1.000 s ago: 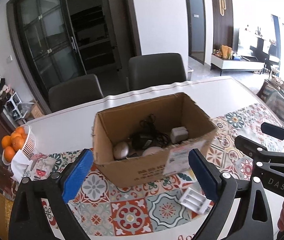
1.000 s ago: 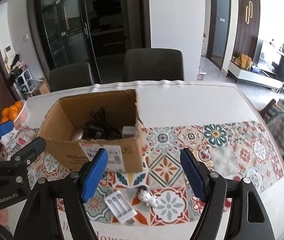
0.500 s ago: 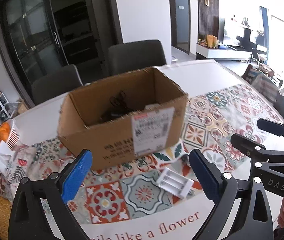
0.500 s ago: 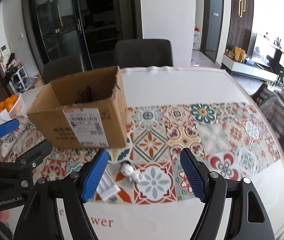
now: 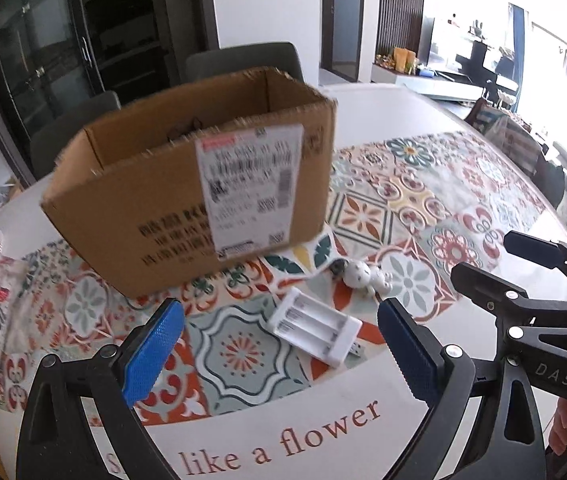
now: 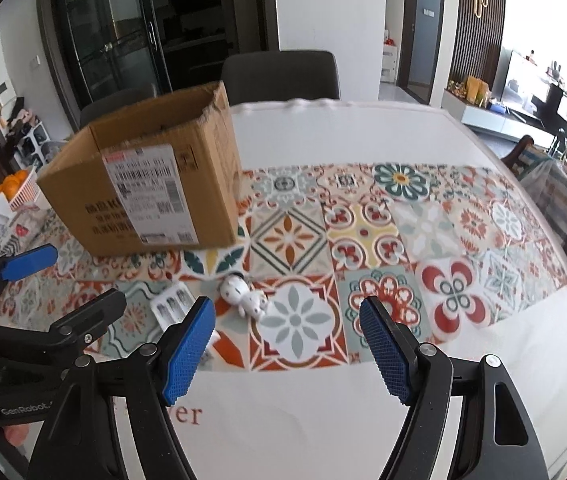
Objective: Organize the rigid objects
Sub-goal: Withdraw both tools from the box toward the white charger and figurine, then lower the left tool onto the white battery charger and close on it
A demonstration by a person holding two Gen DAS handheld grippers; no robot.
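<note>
Left tongs point(image 5: 279, 344) spread wide, empty, right tongs point(image 6: 287, 344) spread wide, empty, side by side

You get strong daylight from the windows right of the brown cardboard box point(image 5: 203, 188), blown out to white there. The box's white shipping label point(image 6: 147, 192) is motion-smeared. Fisheye bending and dark vignetting ring both views.

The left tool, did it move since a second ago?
Yes. The left tool dropped lower and nearer the white battery holder, judged against the cardboard box.
</note>
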